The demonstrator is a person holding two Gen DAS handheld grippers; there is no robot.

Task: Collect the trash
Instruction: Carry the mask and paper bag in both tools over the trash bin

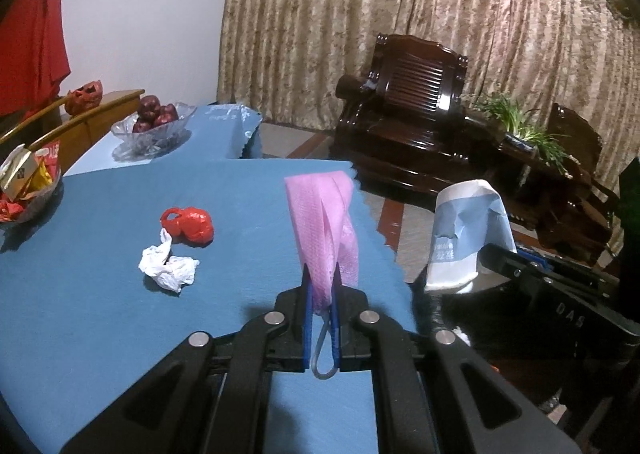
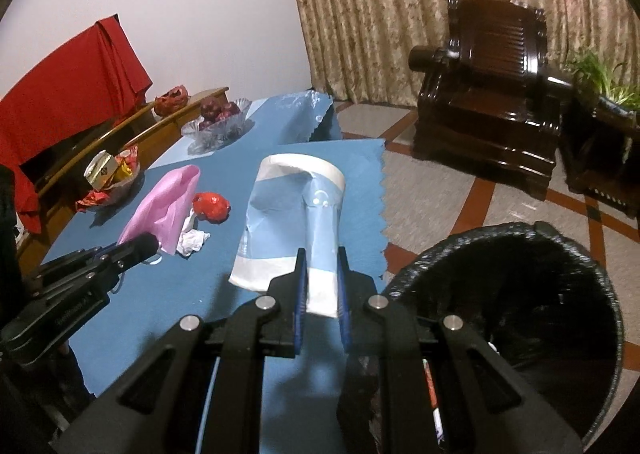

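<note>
My left gripper [image 1: 322, 274] is shut on a pink face mask [image 1: 324, 222] and holds it up above the blue table [image 1: 100, 306]. The mask also shows in the right wrist view [image 2: 164, 206]. My right gripper [image 2: 322, 258] is shut on a blue and white plastic wrapper [image 2: 296, 210], held above the table's right edge; it also shows in the left wrist view [image 1: 464, 230]. A crumpled red wrapper [image 1: 190, 224] and a crumpled white tissue [image 1: 168, 266] lie on the table. A bin with a black liner [image 2: 520, 294] stands on the floor right of the right gripper.
A glass bowl of red fruit [image 1: 154, 122] and a bowl of snack packets [image 1: 28, 182] sit at the table's far left. Dark wooden armchairs [image 1: 408, 102] and a plant [image 1: 532, 130] stand beyond on the tiled floor [image 2: 432, 194]. Curtains hang behind.
</note>
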